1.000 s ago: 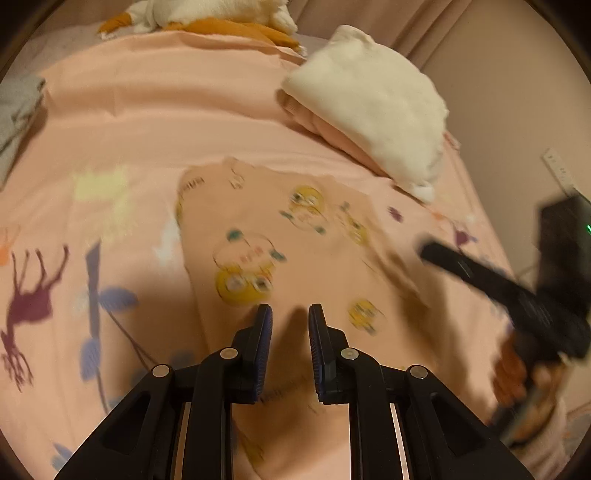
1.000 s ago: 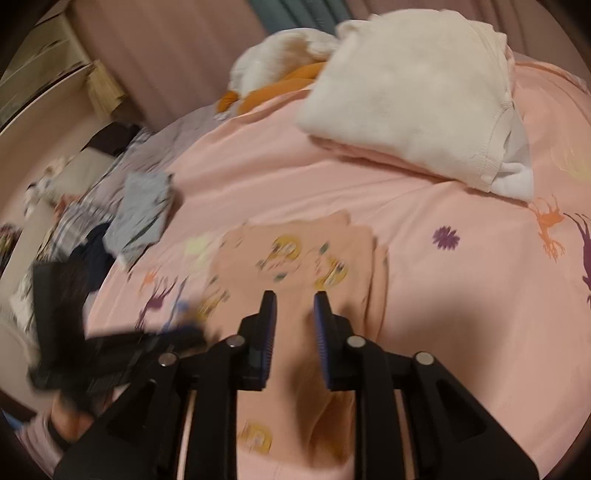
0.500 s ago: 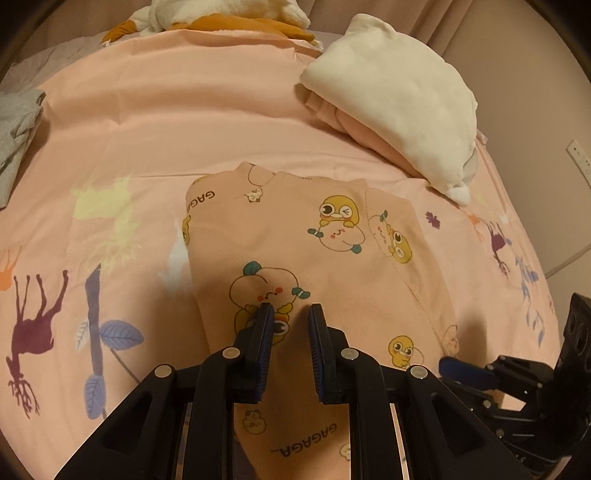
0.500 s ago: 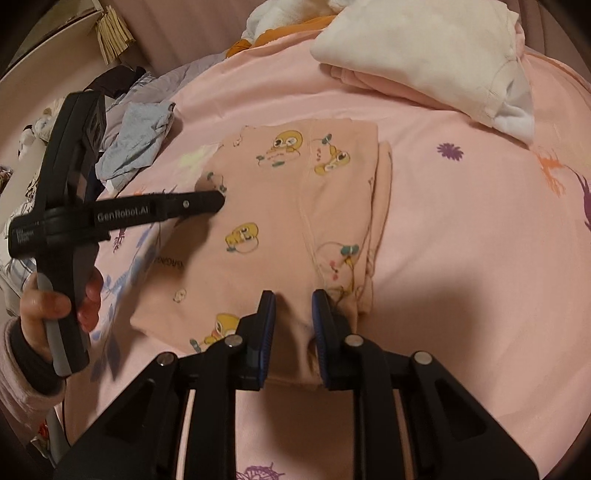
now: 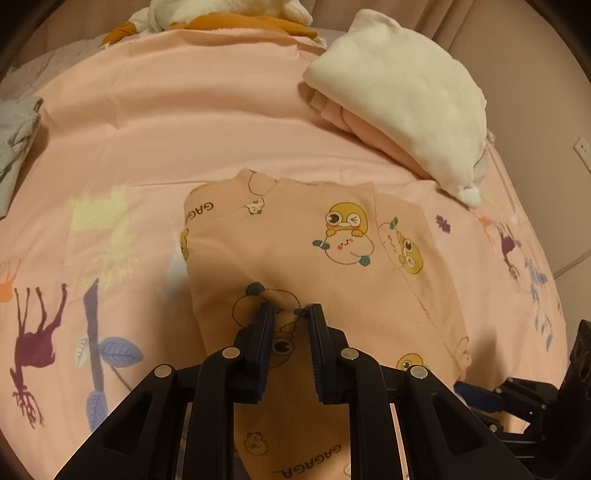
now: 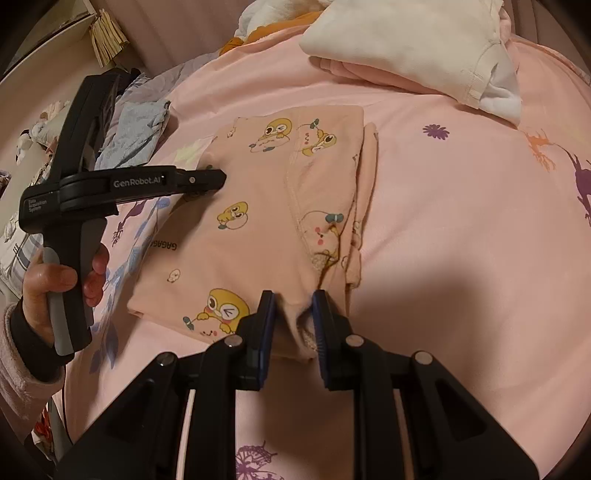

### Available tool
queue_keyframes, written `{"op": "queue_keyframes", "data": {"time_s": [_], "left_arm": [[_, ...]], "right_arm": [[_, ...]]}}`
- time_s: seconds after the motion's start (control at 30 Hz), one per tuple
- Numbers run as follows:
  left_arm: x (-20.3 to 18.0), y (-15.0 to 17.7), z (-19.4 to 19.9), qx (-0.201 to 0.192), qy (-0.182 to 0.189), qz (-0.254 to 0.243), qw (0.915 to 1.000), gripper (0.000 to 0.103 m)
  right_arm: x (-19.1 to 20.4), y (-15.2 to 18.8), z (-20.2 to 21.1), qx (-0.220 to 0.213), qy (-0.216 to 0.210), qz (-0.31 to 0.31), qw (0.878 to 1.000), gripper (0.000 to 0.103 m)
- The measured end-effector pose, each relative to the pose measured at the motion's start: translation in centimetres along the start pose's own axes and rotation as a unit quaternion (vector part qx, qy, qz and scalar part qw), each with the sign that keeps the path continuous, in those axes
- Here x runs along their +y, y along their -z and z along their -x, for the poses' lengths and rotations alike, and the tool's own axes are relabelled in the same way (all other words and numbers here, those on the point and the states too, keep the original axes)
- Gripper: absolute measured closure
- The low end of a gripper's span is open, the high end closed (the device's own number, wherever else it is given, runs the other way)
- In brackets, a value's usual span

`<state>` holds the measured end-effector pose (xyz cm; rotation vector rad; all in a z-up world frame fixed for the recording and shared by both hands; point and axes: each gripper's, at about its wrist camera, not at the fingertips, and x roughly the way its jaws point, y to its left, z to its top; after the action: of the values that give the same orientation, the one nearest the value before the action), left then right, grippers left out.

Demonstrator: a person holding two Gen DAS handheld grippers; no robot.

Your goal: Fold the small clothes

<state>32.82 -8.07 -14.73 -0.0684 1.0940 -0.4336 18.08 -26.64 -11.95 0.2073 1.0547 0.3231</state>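
A small peach garment (image 5: 295, 251) printed with yellow cartoon birds lies partly folded on the pink bedsheet; it also shows in the right wrist view (image 6: 266, 206). My left gripper (image 5: 290, 310) hovers just over the garment's middle, jaws slightly apart and empty; it shows from the side in the right wrist view (image 6: 218, 179). My right gripper (image 6: 291, 299) sits at the garment's near edge with a bunch of its fabric between the jaws, which stand slightly apart. Its tip shows at the lower right of the left wrist view (image 5: 476, 393).
A folded white and pink stack of clothes (image 5: 402, 92) lies at the far right of the bed (image 5: 184, 122). A white and orange plush (image 5: 221, 14) lies at the back. Grey and blue clothes (image 6: 133, 129) pile at the left edge.
Both grippers have come down closer to the garment. The right gripper has reached the near edge, and fabric now sits between its jaws.
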Motion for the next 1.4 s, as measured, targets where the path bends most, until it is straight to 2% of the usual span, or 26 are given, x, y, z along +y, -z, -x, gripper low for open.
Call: {"op": "queue_keyframes", "data": {"time_s": [0.1, 0.2, 0.33, 0.53, 0.67, 0.83, 1.03, 1.27, 1.4], "left_arm": [[0.5, -0.1, -0.1, 0.006, 0.011, 0.016, 0.9998, 0.087], [0.5, 0.1, 0.7, 0.003, 0.007, 0.018, 0.9998, 0.087], [-0.2, 1.4, 2.5, -0.017, 0.0, -0.007, 0.9998, 0.087], [-0.7, 3.9, 3.6, -0.026, 0.009, -0.036, 0.999, 0.087], [-0.8, 4.6, 3.2, -0.023, 0.002, -0.05, 0.9985, 0.087], [0.0, 4.8, 3.0, -0.021, 0.023, -0.032, 0.999, 0.085], [0.3, 5.3, 3.5, -0.027, 0.032, -0.031, 0.9986, 0.085], [-0.1, 6.2, 4.6, -0.034, 0.024, -0.048, 0.998, 0.085], [-0.3, 6.6, 4.5, -0.032, 0.016, -0.056, 0.9978, 0.085]], "right_arm": [[0.4, -0.2, 0.3, 0.003, 0.005, 0.004, 1.0, 0.081], [1.0, -0.6, 1.5, -0.009, -0.003, 0.013, 1.0, 0.078], [1.4, -2.4, 2.8, -0.042, -0.012, 0.008, 0.999, 0.069], [2.5, -5.8, 1.9, -0.066, -0.007, -0.005, 0.998, 0.069], [2.2, -7.2, -0.3, -0.051, 0.009, -0.023, 0.998, 0.069], [1.3, -6.9, -3.3, -0.005, 0.043, -0.033, 0.999, 0.071], [1.2, -7.1, -2.8, -0.002, 0.05, -0.035, 0.998, 0.071], [1.7, -6.4, -0.4, -0.034, 0.031, -0.033, 0.998, 0.069], [1.5, -5.6, -1.2, -0.014, 0.053, -0.03, 0.998, 0.07]]}}
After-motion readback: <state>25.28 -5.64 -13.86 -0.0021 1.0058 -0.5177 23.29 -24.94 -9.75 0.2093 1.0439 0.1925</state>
